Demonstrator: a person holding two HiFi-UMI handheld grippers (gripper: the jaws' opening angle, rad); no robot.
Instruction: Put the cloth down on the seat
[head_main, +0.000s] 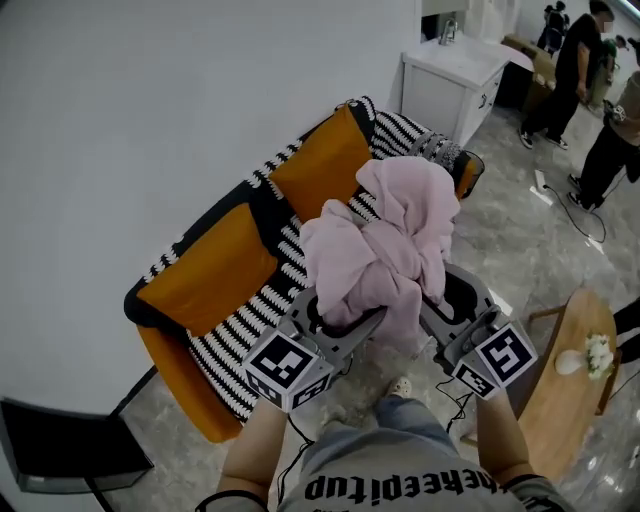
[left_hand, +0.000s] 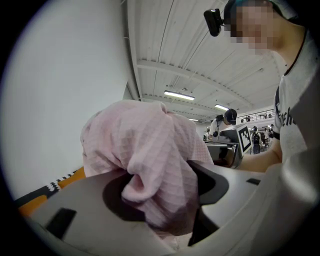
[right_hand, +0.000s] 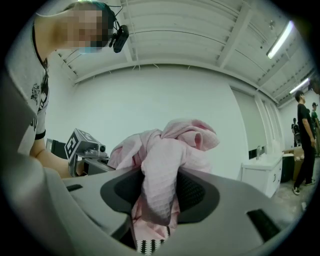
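A bunched pale pink cloth (head_main: 385, 245) hangs in the air above the seat, a sofa (head_main: 262, 290) with a black-and-white striped cover and two orange back cushions (head_main: 210, 262). My left gripper (head_main: 340, 318) is shut on the cloth's left side, and the fabric (left_hand: 150, 160) fills the space between its jaws. My right gripper (head_main: 440, 300) is shut on the right side, with a fold of the cloth (right_hand: 160, 185) pinched between its jaws. The cloth does not touch the sofa.
A white cabinet (head_main: 450, 85) stands past the sofa's far end. A round wooden side table (head_main: 565, 385) with white flowers is at my right. People (head_main: 570, 65) stand at the far right on the marble floor. A dark object (head_main: 60, 450) sits at lower left.
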